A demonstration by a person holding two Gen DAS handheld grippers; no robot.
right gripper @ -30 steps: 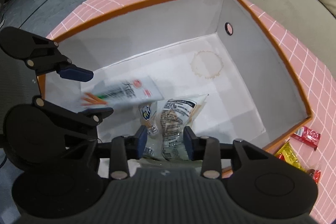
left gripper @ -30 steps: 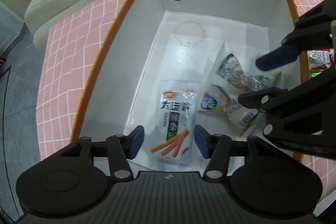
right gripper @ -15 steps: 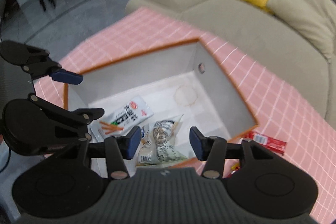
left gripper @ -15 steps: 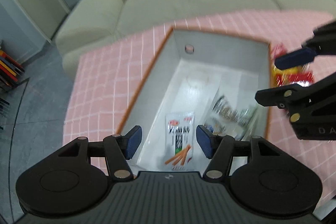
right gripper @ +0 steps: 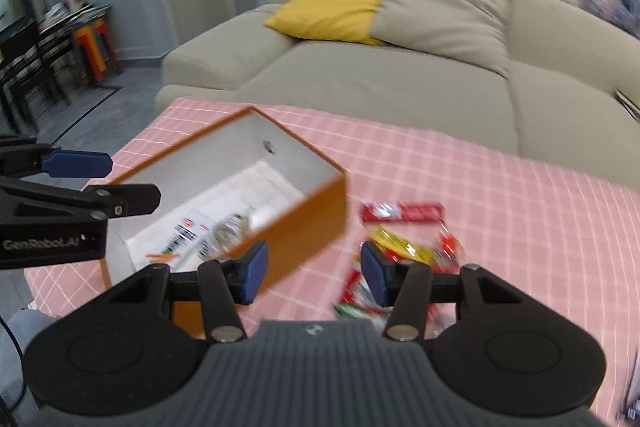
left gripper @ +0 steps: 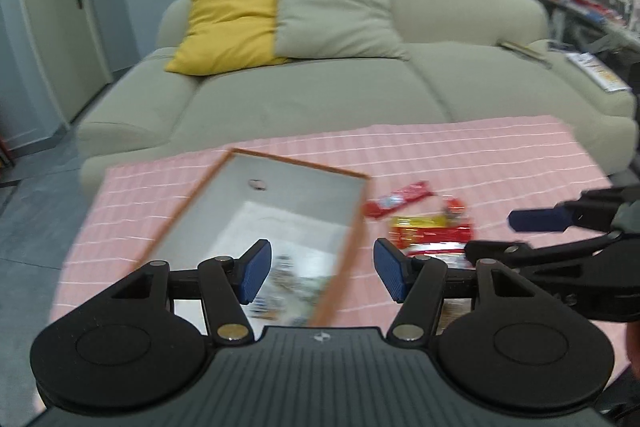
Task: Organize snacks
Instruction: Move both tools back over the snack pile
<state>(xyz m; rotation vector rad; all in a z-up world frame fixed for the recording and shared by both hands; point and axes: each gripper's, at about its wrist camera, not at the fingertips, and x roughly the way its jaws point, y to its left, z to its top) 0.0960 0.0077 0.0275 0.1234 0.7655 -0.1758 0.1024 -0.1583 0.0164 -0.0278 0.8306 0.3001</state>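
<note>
Both grippers have lifted up and back out of the box (right gripper: 256, 187) since a moment ago, when they hung low inside it over the packets. The left gripper (left gripper: 320, 273) and right gripper (right gripper: 314, 273) now hover above the table with jaws spread wide and nothing between them, so the last drop looks finished and a fresh pick comes next. The box is stiff card, orange outside and white inside, with several flat crinkly packets (right gripper: 200, 235) lying on its floor. Just beside its right wall, on the pink checked tablecloth (right gripper: 500, 211), a loose heap of glossy red and yellow wrappers (right gripper: 404, 239) waits, a long red bar (left gripper: 398, 203) at its far edge.
</note>
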